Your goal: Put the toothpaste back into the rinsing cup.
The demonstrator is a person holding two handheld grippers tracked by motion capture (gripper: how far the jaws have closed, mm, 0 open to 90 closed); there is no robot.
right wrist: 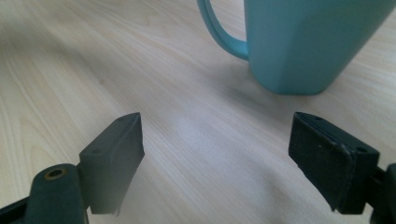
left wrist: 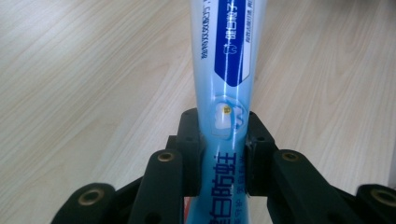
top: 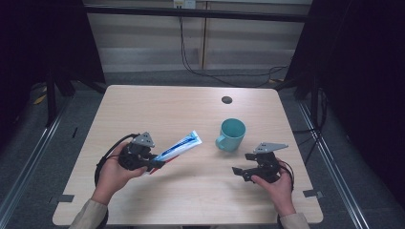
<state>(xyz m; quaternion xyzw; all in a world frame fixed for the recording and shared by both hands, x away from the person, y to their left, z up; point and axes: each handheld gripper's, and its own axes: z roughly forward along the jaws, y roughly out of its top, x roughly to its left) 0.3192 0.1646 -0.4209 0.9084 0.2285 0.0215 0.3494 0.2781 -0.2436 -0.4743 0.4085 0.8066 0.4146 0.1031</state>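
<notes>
A toothpaste tube [top: 177, 147] is being gripped near its lower end by the left tongs [top: 154, 164], the pads being pressed against both flanks of the tube in the left gripper view [left wrist: 223, 116], so that the tube is being carried clear of the desk [top: 157, 107] and is being pointed up and away toward the teal mug [top: 231, 134]. The right tongs [top: 242, 164] are being held open and empty, with a wide gap between the two black jaws in the right gripper view [right wrist: 217, 158], and are being aimed low across the desk at the base and handle of the mug [right wrist: 299, 42], which is standing upright a short way beyond them and is not being touched. The mug is being left just right of the desk's middle, near the tip of the tube yet apart from it, with a small dark round mark [top: 227, 99] lying farther back on the wood. The step in hand is being judged as the carrying of the tube toward the mug while the free tongs are being readied beside it. The next move is being judged to call for the tube being tipped more steeply and lined up over the mug's open mouth before being lowered in, with the mug possibly being steadied by the right tongs so that it is not being pushed over by the tube
</notes>
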